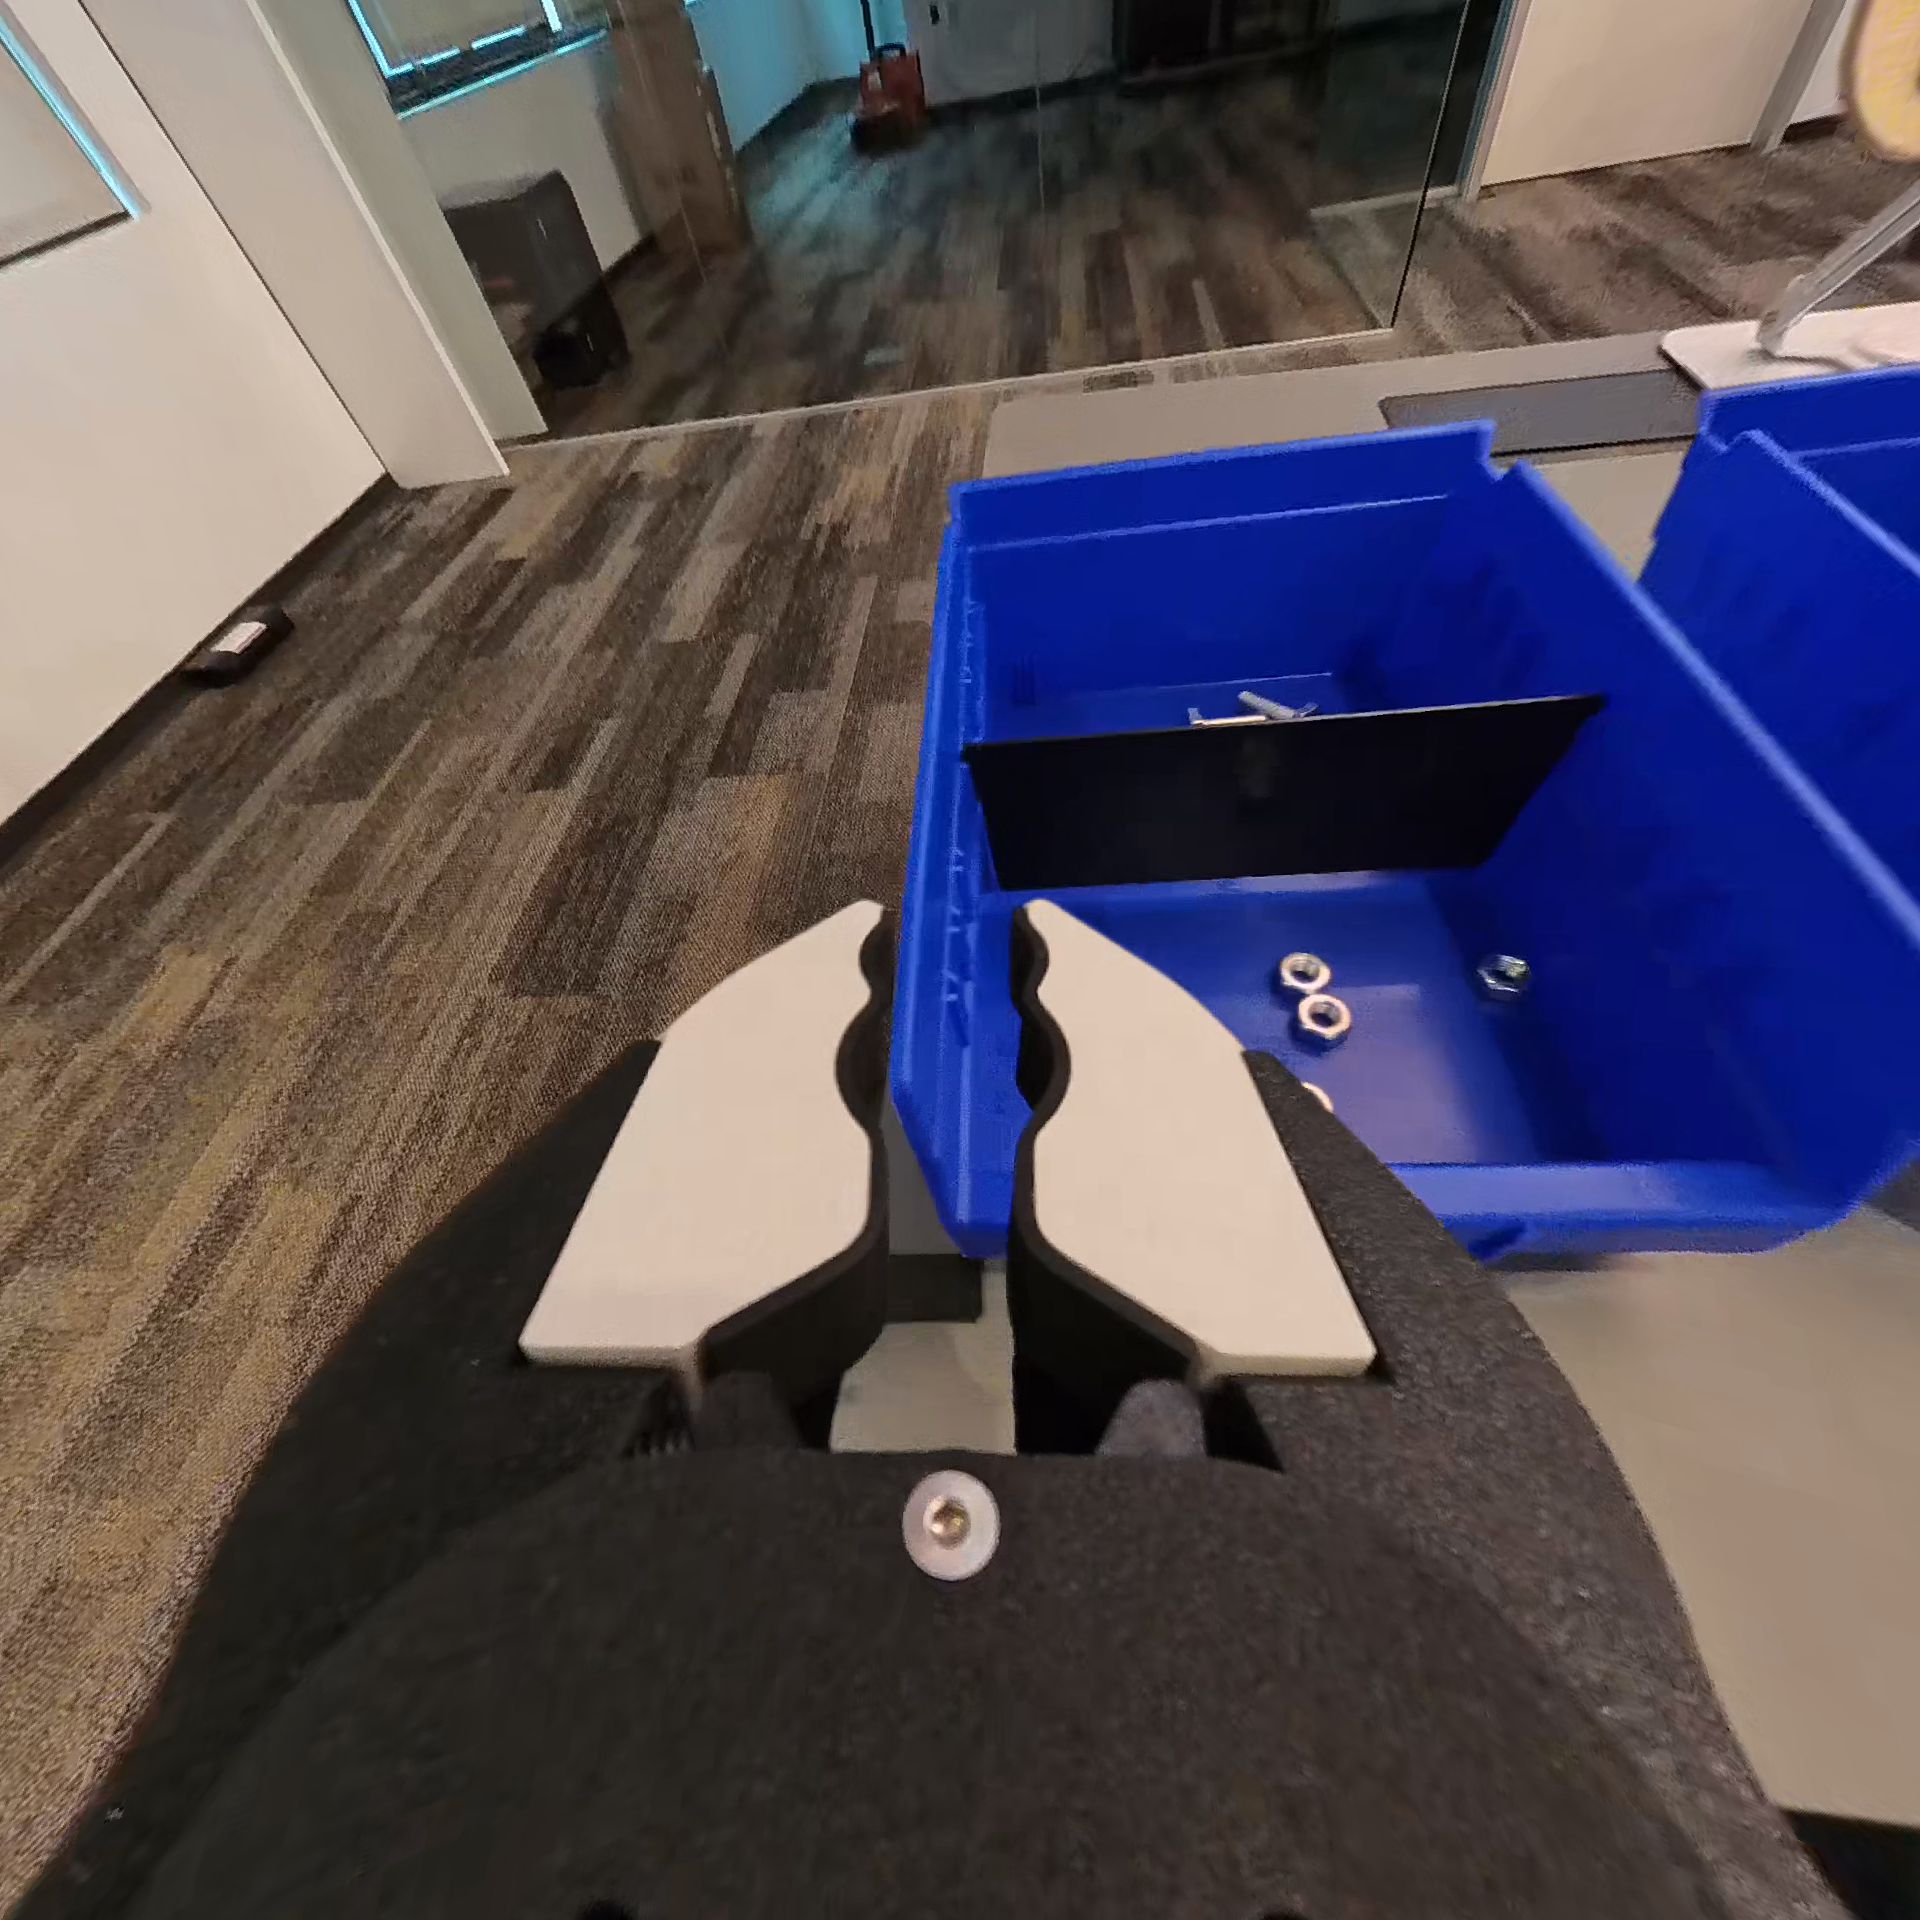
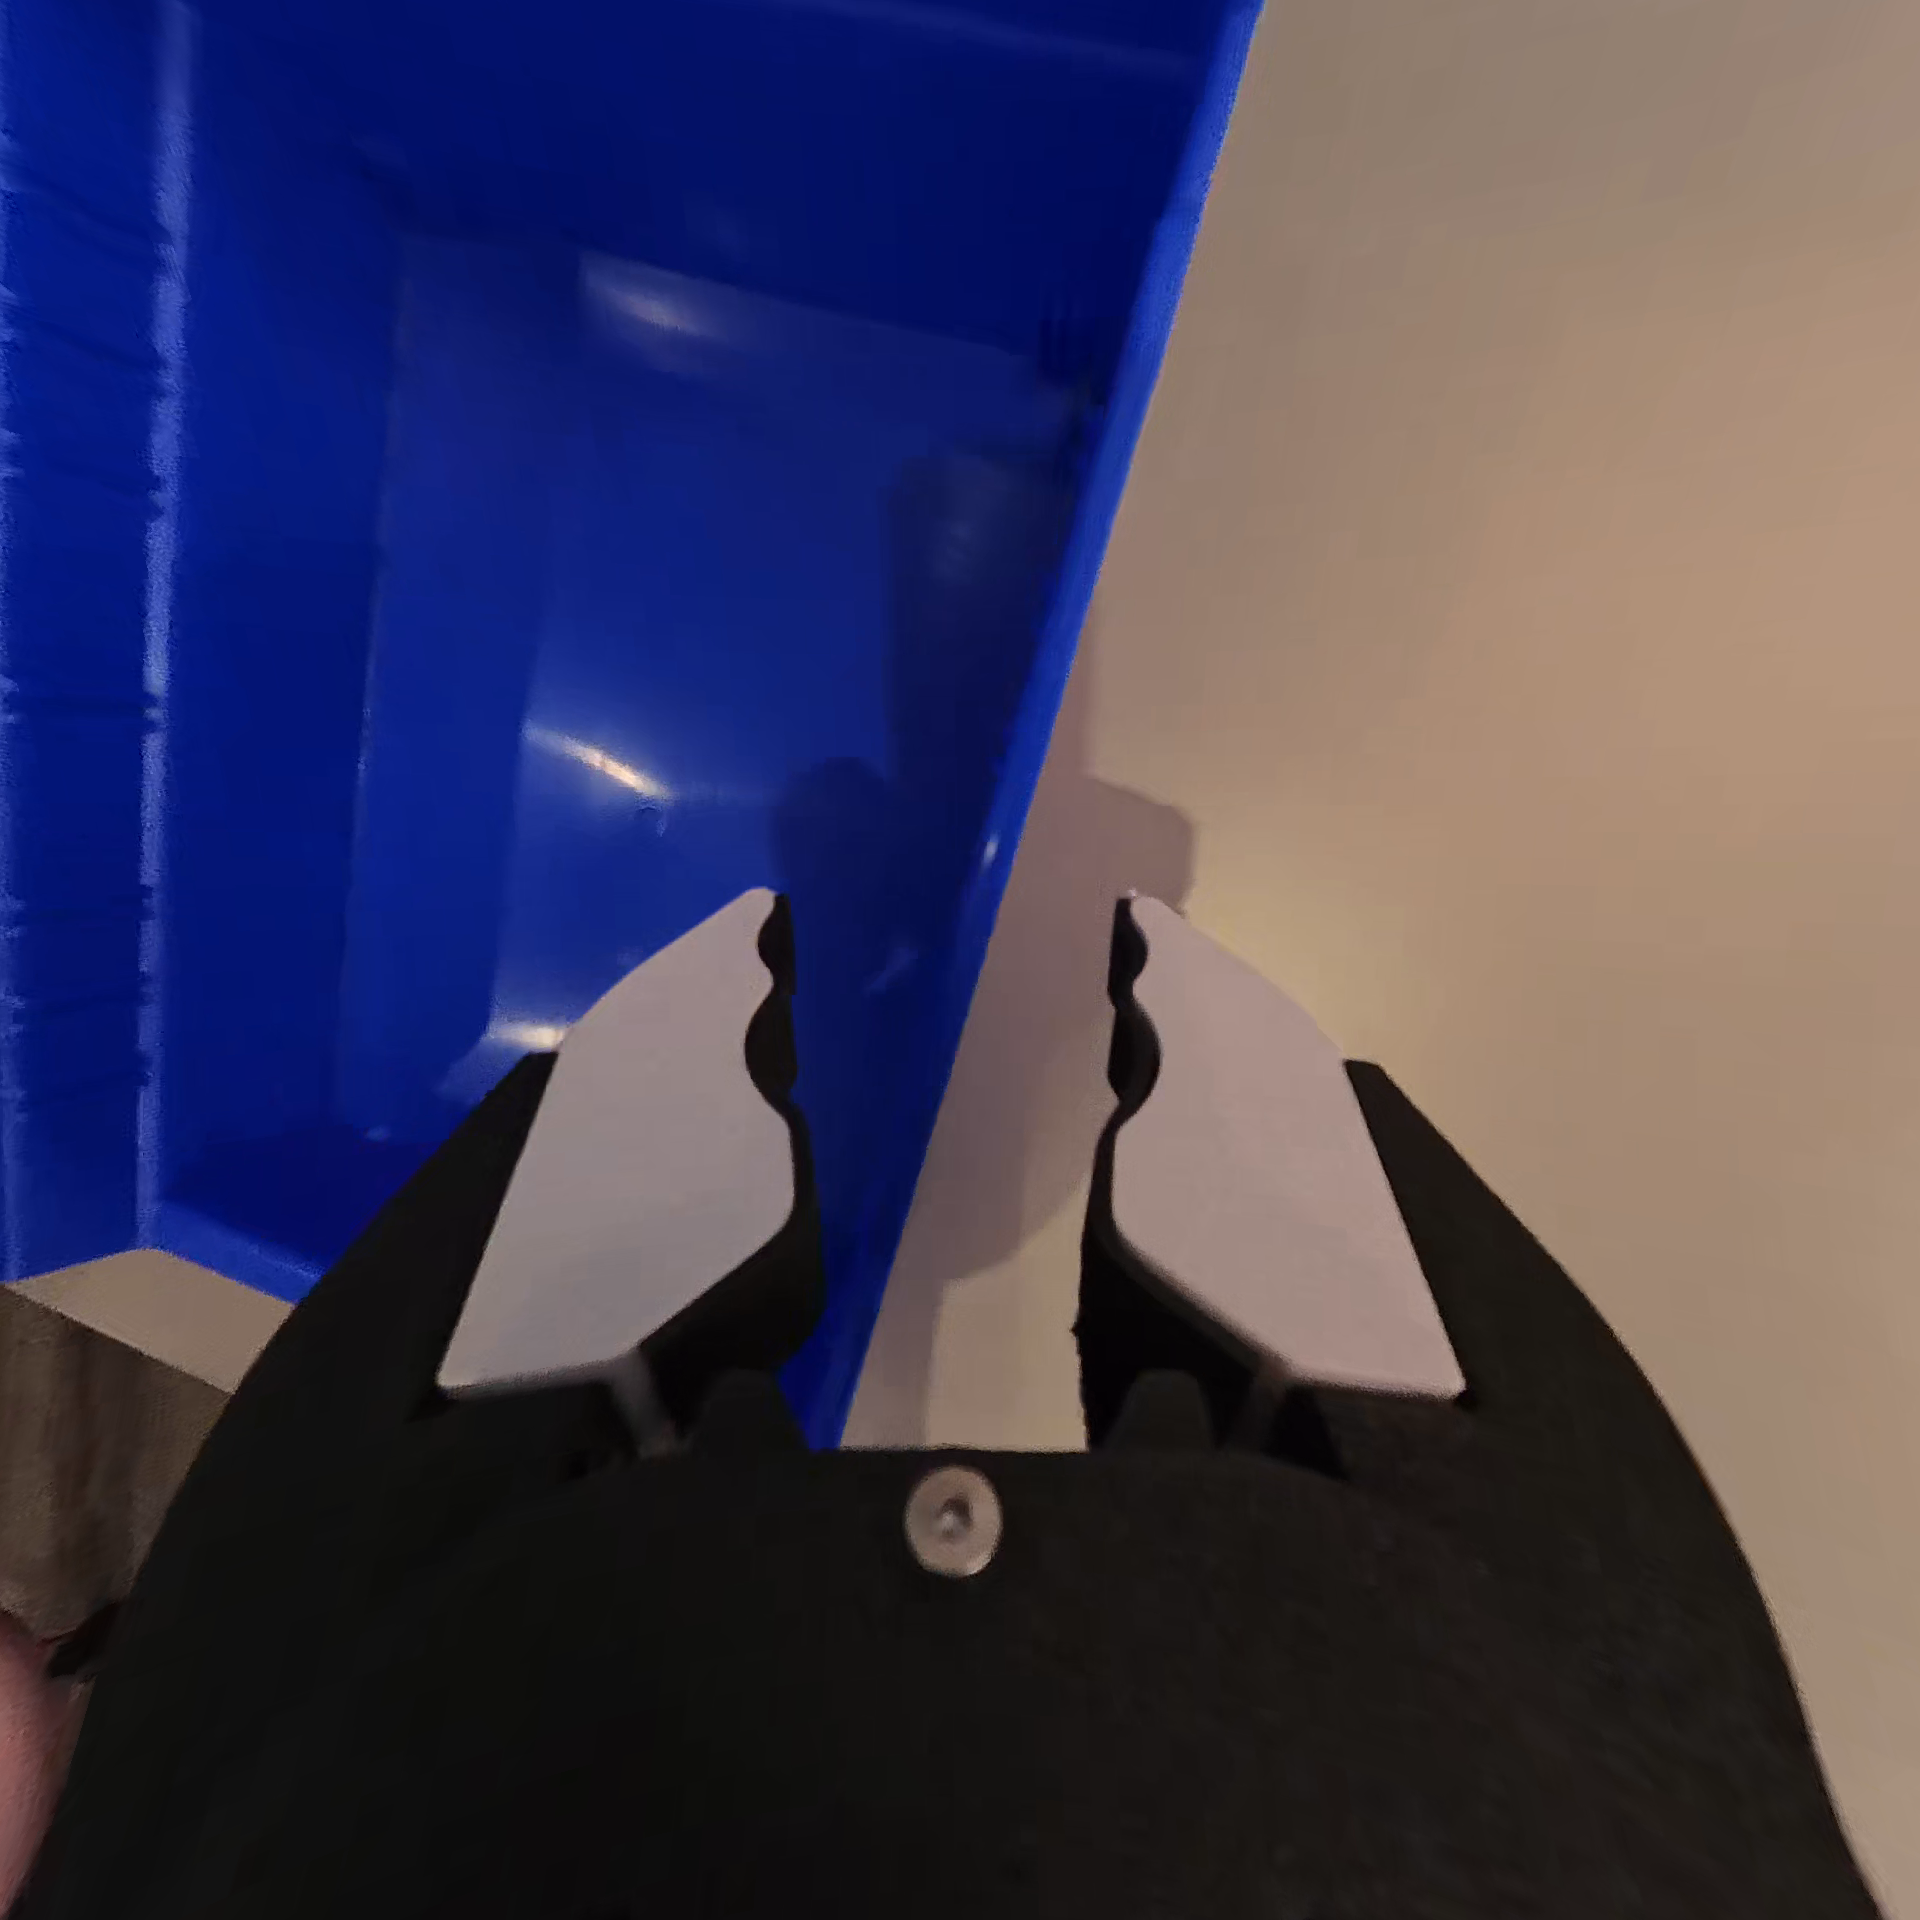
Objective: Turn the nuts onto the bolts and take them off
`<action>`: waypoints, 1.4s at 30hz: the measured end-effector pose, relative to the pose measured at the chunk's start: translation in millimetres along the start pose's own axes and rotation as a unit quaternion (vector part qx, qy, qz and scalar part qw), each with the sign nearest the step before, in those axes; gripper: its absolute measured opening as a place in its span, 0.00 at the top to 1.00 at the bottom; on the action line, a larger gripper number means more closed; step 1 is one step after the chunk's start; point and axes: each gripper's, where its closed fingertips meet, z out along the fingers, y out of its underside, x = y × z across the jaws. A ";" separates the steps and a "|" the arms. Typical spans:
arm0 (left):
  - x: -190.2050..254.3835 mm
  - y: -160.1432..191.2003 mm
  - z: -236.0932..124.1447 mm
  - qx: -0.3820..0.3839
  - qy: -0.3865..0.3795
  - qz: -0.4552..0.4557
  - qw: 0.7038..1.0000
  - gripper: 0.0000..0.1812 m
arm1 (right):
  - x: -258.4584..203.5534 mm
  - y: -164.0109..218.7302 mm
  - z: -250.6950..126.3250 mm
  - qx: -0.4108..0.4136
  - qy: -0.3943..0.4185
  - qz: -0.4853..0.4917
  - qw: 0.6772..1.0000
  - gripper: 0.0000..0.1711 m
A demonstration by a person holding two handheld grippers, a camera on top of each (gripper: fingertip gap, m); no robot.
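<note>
A blue bin (image 1: 1714, 831) stands on the grey table, split by a black divider (image 1: 1247, 800). Several silver nuts (image 1: 1322, 1018) lie loose in its near compartment. Silver bolts (image 1: 1252, 709) lie in the far compartment, mostly hidden behind the divider. My left gripper (image 1: 951, 925) is slightly open and empty, with its tips above the bin's left wall. My right gripper (image 2: 951, 914) is open and empty. Its fingers straddle the right wall of an empty blue bin (image 2: 1132, 416), with the left finger over the inside and the right finger over the table.
A second blue bin (image 1: 1808, 582) stands right of the first. The grey table (image 1: 1662, 1455) ends just left of the first bin, with patterned carpet (image 1: 416, 935) below. A glass wall stands behind. The bare tabletop (image 2: 1558, 623) lies right of the empty bin. Tip to tip, the grippers are about 50 centimeters apart.
</note>
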 end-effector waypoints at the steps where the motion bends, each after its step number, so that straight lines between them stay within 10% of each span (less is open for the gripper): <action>1: 5.3 -2.2 -4.3 -0.003 0.005 0.002 1.000 0.88 | -1.1 5.4 6.0 -0.018 0.003 0.003 1.000 0.68; 5: 32.6 -19.3 -23.4 0.013 0.027 0.008 1.000 0.89 | 1.6 25.6 23.3 -0.075 0.038 -0.021 0.996 0.95; 12: 94.3 -51.6 -69.1 0.072 0.069 0.036 0.994 0.90 | 36.4 34.9 13.5 -0.064 0.023 -0.008 0.998 0.96; 30: 206.1 -77.0 -98.3 0.122 0.104 0.044 0.986 0.91 | 448.9 164.5 -113.7 -0.072 0.051 0.120 0.989 0.97; 42: 260.1 -94.2 -68.1 0.082 0.085 0.092 0.989 0.90 | 593.3 230.0 -165.4 -0.066 0.057 0.169 0.982 0.97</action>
